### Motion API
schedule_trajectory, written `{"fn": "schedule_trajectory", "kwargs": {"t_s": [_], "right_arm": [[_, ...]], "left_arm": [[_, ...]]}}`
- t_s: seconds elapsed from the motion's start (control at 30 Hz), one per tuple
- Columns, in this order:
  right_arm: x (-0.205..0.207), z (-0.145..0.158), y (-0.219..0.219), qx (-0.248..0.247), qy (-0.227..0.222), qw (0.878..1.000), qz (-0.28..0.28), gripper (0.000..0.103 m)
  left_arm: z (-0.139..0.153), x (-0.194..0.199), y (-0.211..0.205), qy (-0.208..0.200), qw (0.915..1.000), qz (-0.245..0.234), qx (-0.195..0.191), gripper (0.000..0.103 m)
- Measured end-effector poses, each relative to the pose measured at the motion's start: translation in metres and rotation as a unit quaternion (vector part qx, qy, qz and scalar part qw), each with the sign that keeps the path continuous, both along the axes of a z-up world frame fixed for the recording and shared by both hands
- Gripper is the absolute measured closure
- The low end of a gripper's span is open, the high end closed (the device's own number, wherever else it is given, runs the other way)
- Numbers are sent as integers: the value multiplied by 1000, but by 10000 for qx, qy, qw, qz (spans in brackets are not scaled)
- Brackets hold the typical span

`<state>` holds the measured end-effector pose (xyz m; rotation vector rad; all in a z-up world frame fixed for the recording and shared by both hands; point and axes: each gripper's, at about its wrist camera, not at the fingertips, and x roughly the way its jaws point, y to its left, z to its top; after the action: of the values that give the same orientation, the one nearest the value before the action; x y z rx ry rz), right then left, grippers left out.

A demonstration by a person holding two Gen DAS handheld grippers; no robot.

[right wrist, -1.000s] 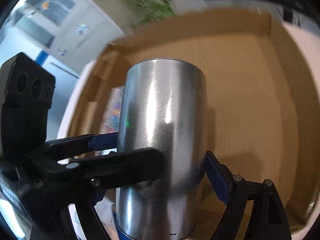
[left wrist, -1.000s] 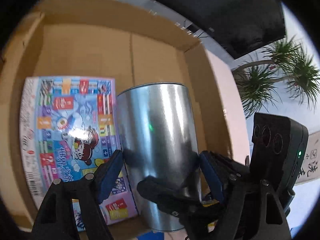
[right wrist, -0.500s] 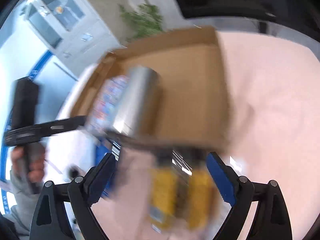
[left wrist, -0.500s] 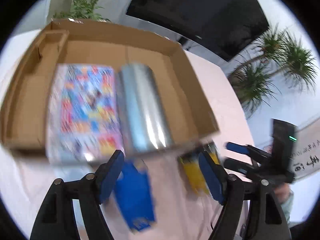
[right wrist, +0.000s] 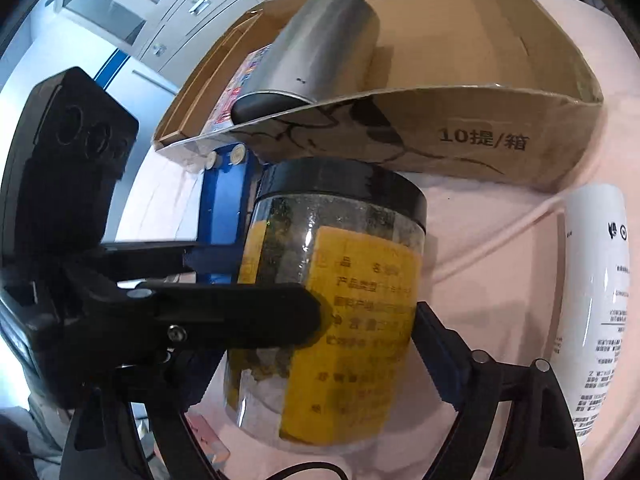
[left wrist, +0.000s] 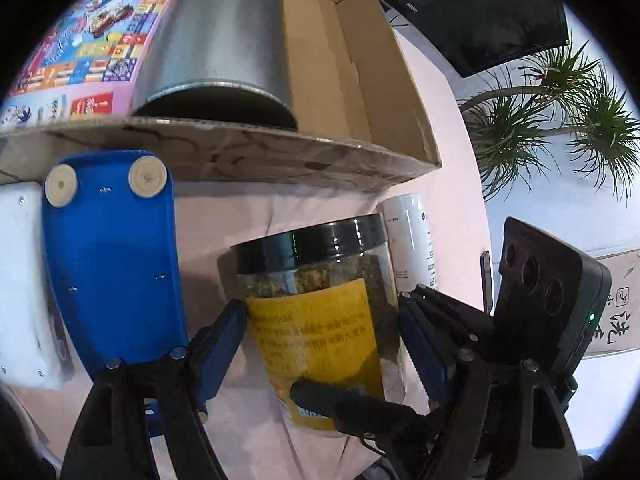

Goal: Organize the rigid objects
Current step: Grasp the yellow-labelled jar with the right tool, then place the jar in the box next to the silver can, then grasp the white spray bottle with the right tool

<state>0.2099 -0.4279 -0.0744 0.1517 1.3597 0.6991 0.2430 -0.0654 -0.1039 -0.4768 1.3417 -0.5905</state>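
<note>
A clear jar (left wrist: 320,320) with a black lid and yellow label lies on the pink cloth in front of the cardboard box (left wrist: 280,152); it also shows in the right wrist view (right wrist: 340,312). My left gripper (left wrist: 320,344) is wide open with a finger on each side of the jar. My right gripper (right wrist: 332,344) is also open around the same jar, from the other side. A silver can (left wrist: 220,36) and a colourful flat box (left wrist: 80,40) lie inside the cardboard box (right wrist: 480,120).
A blue plastic piece (left wrist: 112,264) lies left of the jar, with a white object (left wrist: 20,280) beyond it. A white bottle (right wrist: 592,320) lies right of the jar. Potted plants (left wrist: 560,92) and a dark screen (left wrist: 480,8) stand behind.
Both grippers let go of the silver can in the box, pulled back out of it, and now straddle the yellow-labelled jar on the cloth.
</note>
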Motion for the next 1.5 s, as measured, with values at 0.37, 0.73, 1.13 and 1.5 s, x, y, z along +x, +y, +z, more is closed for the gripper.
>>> {"fn": "schedule_trajectory", "kwargs": {"t_s": [0.37,0.73,1.13,1.5], "right_arm": [[56,136,-20,630,-1419,9865,-523,16],[137,12,19,-215,-496,9946,-883,16],[55,83,-33,-135,-1551,9857,-644,4],[-21,-8,-126,-1498,-729,9780,-1256,52]], "left_arm": [[152,55,-10,-2101,9773,-70,258,27],[53,126,-9,-768,9950,-311,565,53],[105,30,26,-2017,9741,-50,1025,25],[112,-53,16,-2920,9489,-329,1153,23]]}}
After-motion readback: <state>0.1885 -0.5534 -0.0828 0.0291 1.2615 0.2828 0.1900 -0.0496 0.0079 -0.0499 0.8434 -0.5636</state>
